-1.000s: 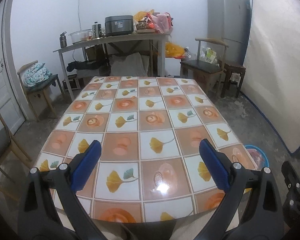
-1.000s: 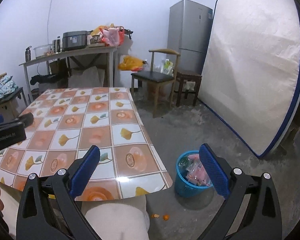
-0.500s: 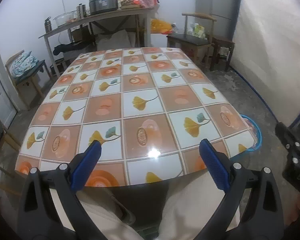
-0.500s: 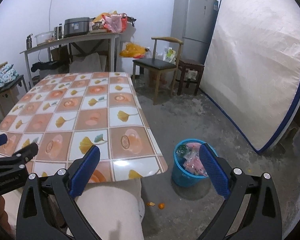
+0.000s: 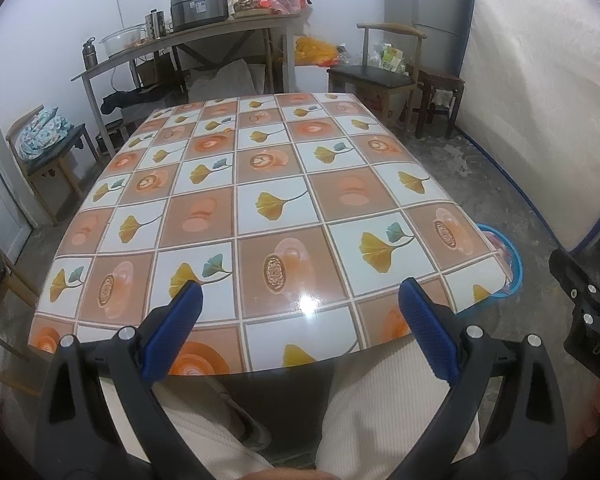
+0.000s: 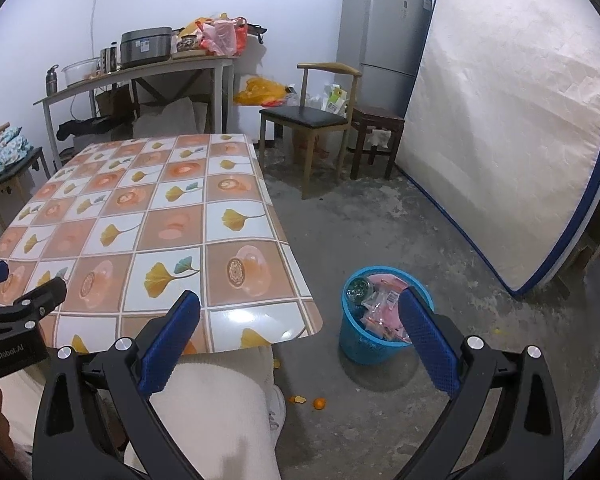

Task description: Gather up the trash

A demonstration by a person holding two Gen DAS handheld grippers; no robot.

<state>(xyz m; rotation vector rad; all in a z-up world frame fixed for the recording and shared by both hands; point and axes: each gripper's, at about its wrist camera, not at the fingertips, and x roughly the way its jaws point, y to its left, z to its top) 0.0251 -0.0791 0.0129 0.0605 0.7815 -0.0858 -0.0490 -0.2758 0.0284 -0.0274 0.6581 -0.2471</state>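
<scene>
Tiled surface (image 5: pixel 260 208) bare. Both claws, left (image 5: pixel 300 328) and right (image 6: pixel 300 336), spread wide, empty. Trash: orange peel bits (image 6: pixel 308 401) on floor near blue bin (image 6: pixel 380 344). Lower right claw, pinch one piece squarely, drop in bin.

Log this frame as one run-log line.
left tool: open, empty | right tool: open, empty | table: no trash seen | bin: on floor right of table, holds trash | peel bits: on floor
</scene>
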